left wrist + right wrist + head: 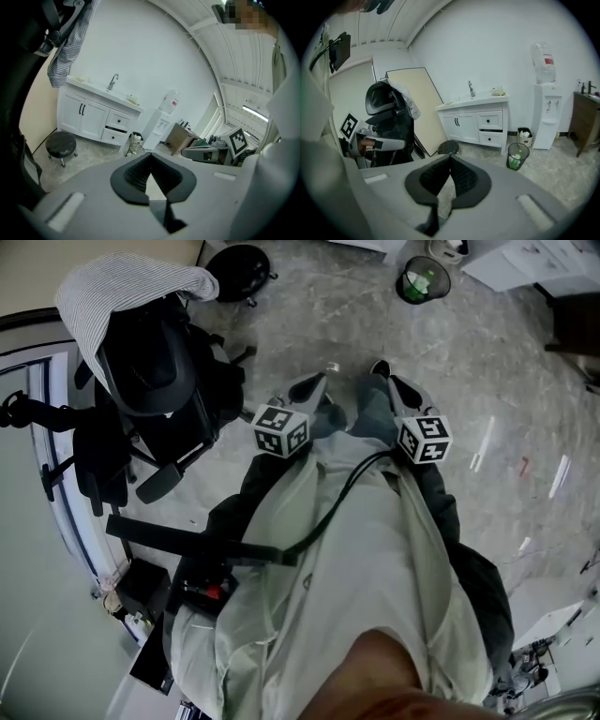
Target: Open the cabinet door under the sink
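The white sink cabinet [93,115] stands far off against the wall, with a faucet [111,82] on top. Its two doors [84,115] are closed and carry dark handles [82,109]. From the right gripper view the same cabinet [473,124] is equally distant, its doors [457,127] closed. My left gripper [150,155] is shut with nothing between its pads. My right gripper [450,157] is also shut and empty. In the head view the left gripper [314,388] and right gripper [386,381] are held close to the person's body, above the floor.
A black office chair [155,381] draped with a striped cloth [122,292] stands at the left. A round black stool [61,145] and a wire bin [516,156] sit on the floor before the cabinet. A water dispenser [546,112] and a wooden desk [180,138] stand to its right.
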A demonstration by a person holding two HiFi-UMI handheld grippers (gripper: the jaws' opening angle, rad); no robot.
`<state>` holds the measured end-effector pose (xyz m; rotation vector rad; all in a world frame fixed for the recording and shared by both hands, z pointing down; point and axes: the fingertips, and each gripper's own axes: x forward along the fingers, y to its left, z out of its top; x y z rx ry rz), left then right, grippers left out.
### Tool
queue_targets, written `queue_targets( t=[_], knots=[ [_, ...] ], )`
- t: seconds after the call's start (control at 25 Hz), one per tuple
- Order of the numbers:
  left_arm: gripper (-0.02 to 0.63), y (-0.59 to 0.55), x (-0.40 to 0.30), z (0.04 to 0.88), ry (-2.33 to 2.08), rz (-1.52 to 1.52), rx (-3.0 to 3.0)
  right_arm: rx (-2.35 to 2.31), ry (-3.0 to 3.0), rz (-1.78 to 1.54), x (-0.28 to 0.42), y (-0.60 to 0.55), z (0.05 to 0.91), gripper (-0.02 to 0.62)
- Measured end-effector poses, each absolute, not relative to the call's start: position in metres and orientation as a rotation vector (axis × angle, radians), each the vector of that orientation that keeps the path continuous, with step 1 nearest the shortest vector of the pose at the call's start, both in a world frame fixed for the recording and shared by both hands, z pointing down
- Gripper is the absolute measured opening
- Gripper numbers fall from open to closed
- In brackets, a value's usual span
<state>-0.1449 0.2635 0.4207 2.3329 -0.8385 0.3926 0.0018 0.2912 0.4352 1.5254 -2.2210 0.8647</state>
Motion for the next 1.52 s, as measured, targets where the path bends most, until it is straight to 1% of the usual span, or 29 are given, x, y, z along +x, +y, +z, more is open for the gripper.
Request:
queue_targets(
  t=[0.24,0.52,0.92,1.28,1.52],
  knots=[
    [0.008,0.258,-0.136,0.421,-0.863,0.37,2.302,1.46,-2.255,0.785,0.004,0.282,0.429,0.002],
    [0.008,0.231,-0.126,0.42,-0.973,0.384,2.287,1.403,-2.315,0.817,0.021,0.242,0.433,0.002],
    [0.008,0.164,-0.07,0.4,-1.144,0.376,2.308,1.349,-2.459,0.799,0.091,0.144,0.413,0.002],
    [0.008,0.131,-0.048,0.386,-1.244,0.234,2.211,1.344,-2.492,0.878,0.137,0.118,0.424,0.002],
    [0.008,0.101,-0.023,0.39,-1.158,0.295,2.266,1.423,-2.457,0.901,0.158,0.105,0.428,0.002]
  ],
)
